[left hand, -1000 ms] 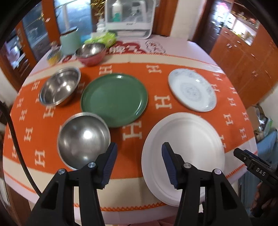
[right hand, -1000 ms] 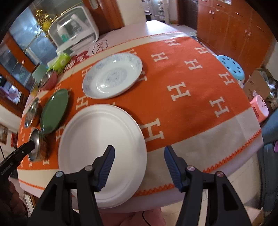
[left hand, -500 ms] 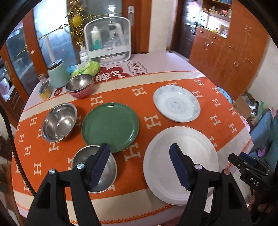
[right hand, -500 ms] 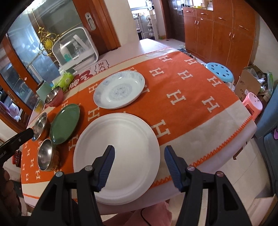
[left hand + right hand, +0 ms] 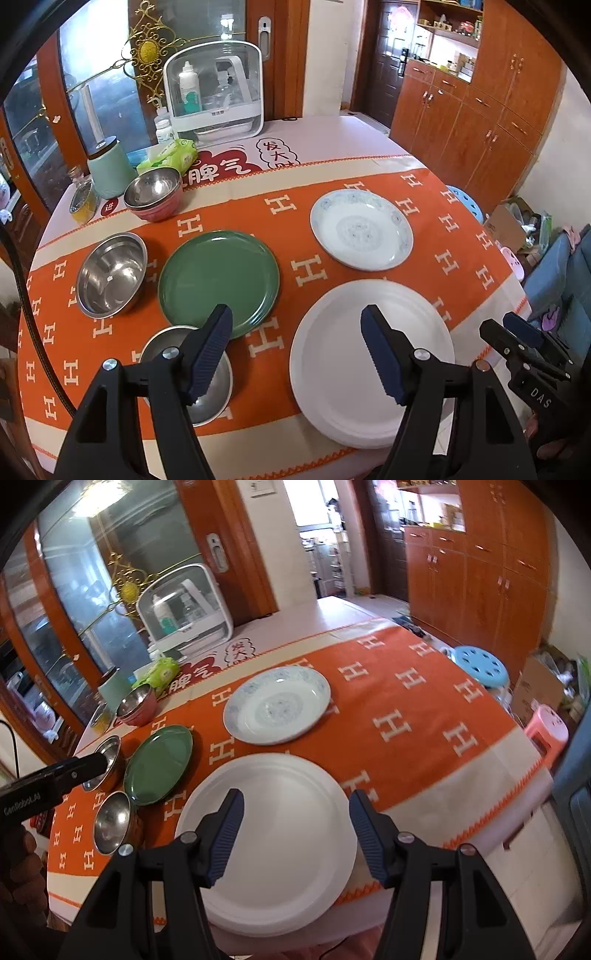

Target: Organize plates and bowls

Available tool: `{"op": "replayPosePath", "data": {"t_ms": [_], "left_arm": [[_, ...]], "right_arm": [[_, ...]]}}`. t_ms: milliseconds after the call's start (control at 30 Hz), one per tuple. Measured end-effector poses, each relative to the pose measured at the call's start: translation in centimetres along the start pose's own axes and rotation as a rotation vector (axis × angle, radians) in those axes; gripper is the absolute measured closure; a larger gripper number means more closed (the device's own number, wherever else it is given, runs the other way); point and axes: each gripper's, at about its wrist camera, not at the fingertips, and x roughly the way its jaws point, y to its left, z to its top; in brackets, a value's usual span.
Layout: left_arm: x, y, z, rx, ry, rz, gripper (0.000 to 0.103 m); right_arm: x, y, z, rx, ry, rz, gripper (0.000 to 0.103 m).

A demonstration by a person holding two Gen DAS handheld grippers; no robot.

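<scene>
Both grippers hover over the near edge of a round table with an orange cloth (image 5: 310, 269). My left gripper (image 5: 295, 314) is open and empty, above the gap between a steel bowl (image 5: 216, 400) and a large white plate (image 5: 343, 369). A green plate (image 5: 218, 275), a second steel bowl (image 5: 110, 275) and a blue-patterned white plate (image 5: 360, 234) lie farther back. A steel bowl nested in a pink bowl (image 5: 153, 194) stands behind them. My right gripper (image 5: 295, 801) is open and empty above the large white plate (image 5: 280, 834).
A white lidded rack (image 5: 214, 92), a green canister (image 5: 109, 170), a tissue pack (image 5: 171, 155) and a jar (image 5: 83, 201) crowd the table's far left. A blue stool (image 5: 480, 664), a pink stool (image 5: 546, 723) and a cardboard box stand on the floor to the right.
Both grippers have risen and tilted up, so more of the table and room shows. The left jaws stand wider than a second ago. The right jaws are unchanged.
</scene>
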Motion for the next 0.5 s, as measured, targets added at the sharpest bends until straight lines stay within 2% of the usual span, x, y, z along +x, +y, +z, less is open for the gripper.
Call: {"op": "replayPosePath", "data": {"t_ms": [333,500], "left_arm": [[1.5,-3.1,2.4,-0.117,-0.007,0.081,0.028],[2.2,-4.4,3.0,-0.181,-0.016,0.126,0.023]], "right_arm": [[2.2,-2.9,4.6,-0.153,0.008,0.133,0.043],[3.7,-4.3,6.8,-0.228,0.015,0.199,0.043]]}}
